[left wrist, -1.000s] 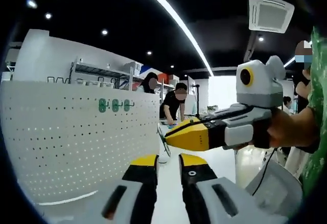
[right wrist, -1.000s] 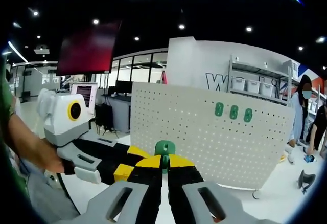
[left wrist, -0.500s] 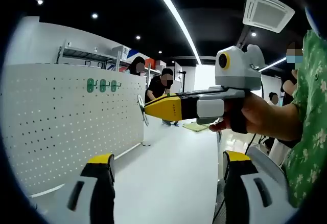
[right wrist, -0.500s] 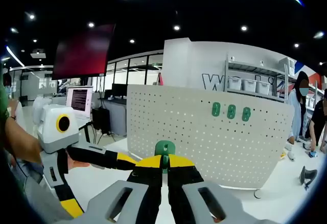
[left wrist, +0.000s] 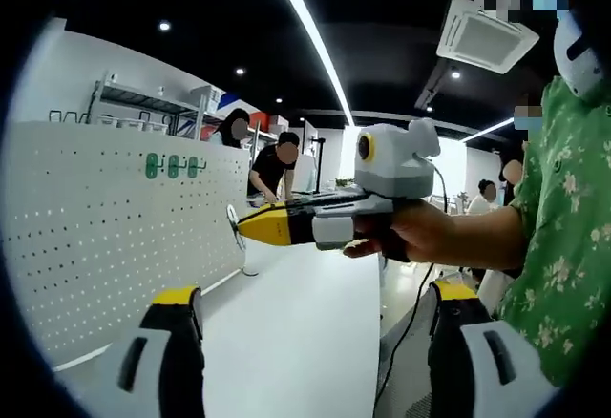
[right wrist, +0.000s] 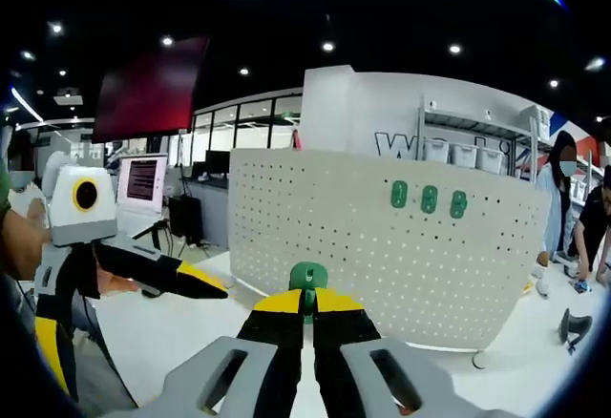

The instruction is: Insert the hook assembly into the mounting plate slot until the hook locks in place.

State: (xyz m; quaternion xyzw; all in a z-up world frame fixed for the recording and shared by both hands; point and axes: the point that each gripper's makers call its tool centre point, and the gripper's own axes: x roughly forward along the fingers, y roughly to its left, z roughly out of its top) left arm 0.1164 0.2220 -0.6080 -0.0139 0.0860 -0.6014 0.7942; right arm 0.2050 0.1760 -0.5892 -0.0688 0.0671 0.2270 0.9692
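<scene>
Right gripper (right wrist: 307,305) clenched on green hook assembly (right wrist: 308,279), which pokes up between the yellow-tipped fingers (right wrist: 277,305), well short of the white pegboard mounting plate (right wrist: 382,256). Three green hooks (right wrist: 429,198) already seated in a row high on the plate. Left gripper (left wrist: 305,318) released, fingers spread wide, holding nothing. In left gripper view, right gripper carries a small pale piece at its tip, probably the hook, too small to confirm.

Green hook assembly (right wrist: 307,278) upright, pinched at 6 o'clock in right gripper view. White perforated mounting plate (right wrist: 382,246) stands upright beyond, three green hooks (right wrist: 429,198) at 1 o'clock.
</scene>
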